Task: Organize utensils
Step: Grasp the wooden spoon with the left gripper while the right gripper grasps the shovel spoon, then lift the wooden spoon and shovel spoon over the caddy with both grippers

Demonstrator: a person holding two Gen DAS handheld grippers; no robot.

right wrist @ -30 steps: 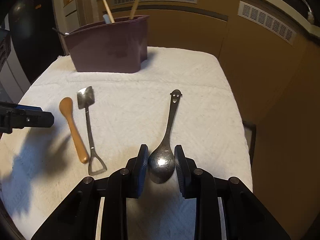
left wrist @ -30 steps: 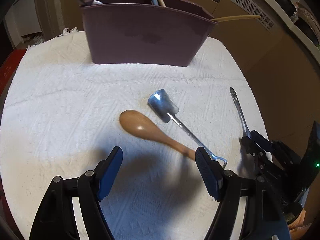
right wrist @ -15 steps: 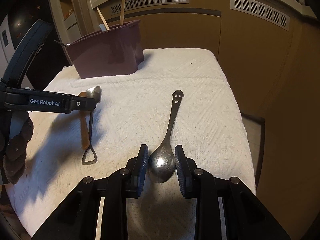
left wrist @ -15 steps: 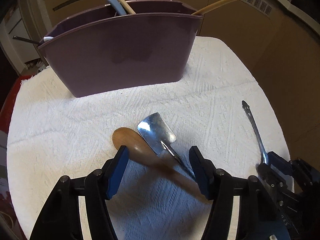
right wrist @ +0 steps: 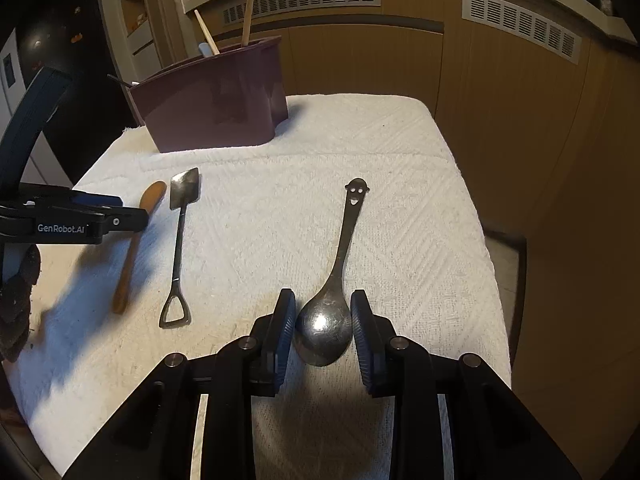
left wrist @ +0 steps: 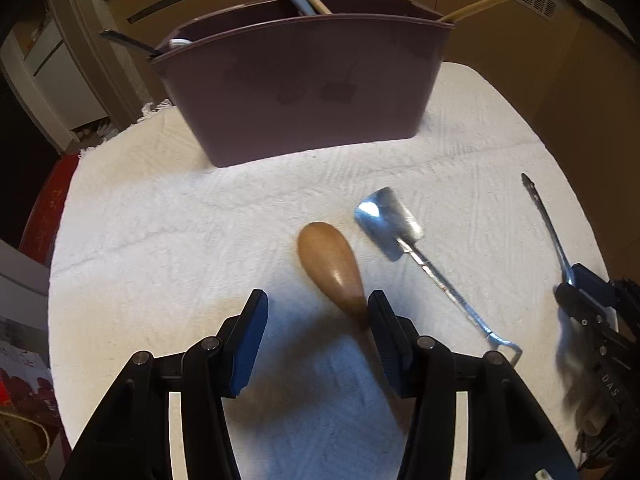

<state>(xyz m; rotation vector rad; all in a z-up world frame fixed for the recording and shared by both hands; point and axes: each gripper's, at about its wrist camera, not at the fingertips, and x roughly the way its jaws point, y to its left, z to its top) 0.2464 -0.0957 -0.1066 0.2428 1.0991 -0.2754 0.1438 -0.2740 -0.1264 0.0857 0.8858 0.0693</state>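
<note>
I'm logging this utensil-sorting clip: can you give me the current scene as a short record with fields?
surface: white towel
holder: purple caddy at the far end, utensils already standing in it
loose: wooden spoon, shovel-shaped spoon, smiley-handled spoon
left gripper: closing around the wooden spoon's neck, far pad not yet on it
right gripper: straddling the smiley-handled spoon's bowl, contact unclear

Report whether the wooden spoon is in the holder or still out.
Out: the wooden spoon lies flat on the white towel, in front of the purple holder.
</note>
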